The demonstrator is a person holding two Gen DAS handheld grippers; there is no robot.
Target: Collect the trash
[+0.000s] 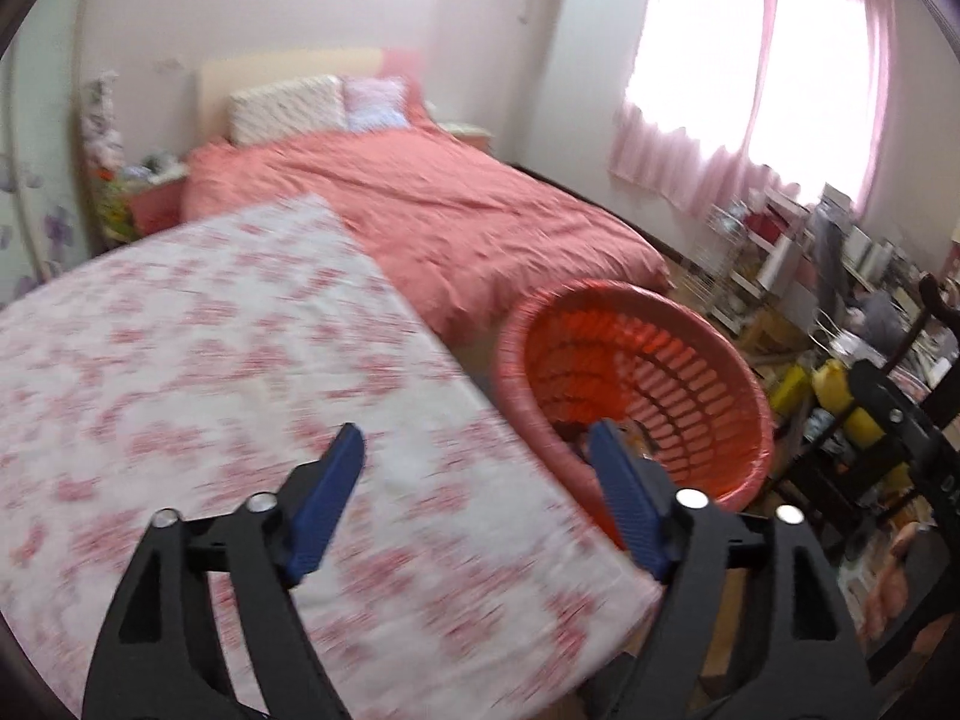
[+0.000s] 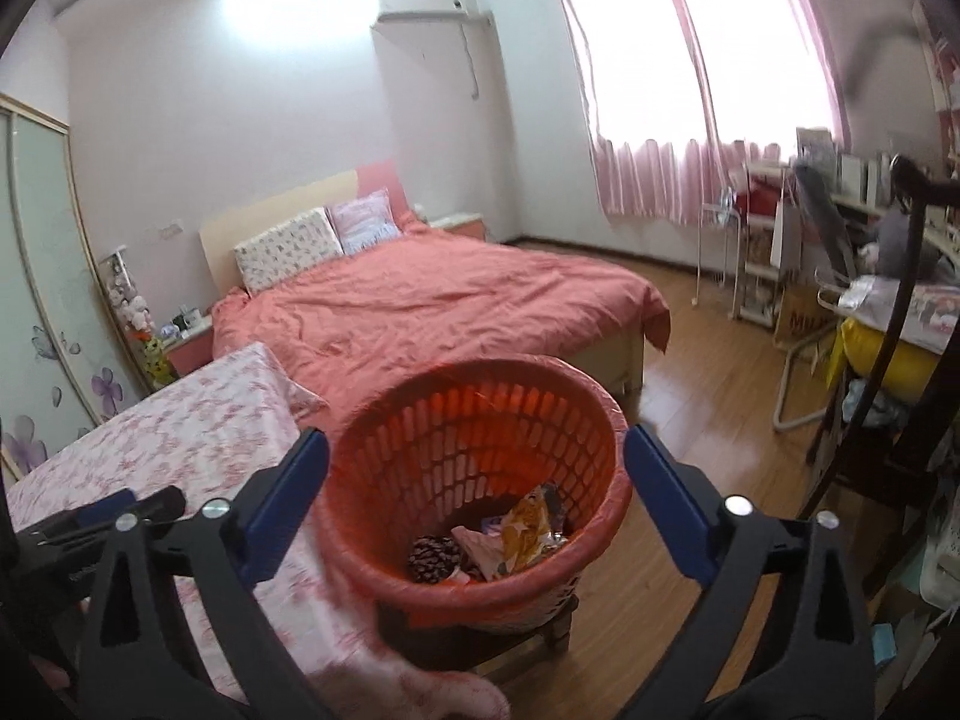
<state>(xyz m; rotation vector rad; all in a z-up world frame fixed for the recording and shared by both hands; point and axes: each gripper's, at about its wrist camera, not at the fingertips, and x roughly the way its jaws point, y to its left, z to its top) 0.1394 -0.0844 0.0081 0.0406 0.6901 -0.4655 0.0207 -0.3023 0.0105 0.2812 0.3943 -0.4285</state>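
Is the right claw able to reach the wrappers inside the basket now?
Probably yes: the right claw is open and empty, the basket is open-topped, and nothing covers the wrappers beside the pinecone.

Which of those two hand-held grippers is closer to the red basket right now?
Probably the right hand-held gripper: it hangs open with the red basket framed between its fingers. The left hand-held gripper, also open, hangs mostly over the floral tablecloth, the basket at its right.
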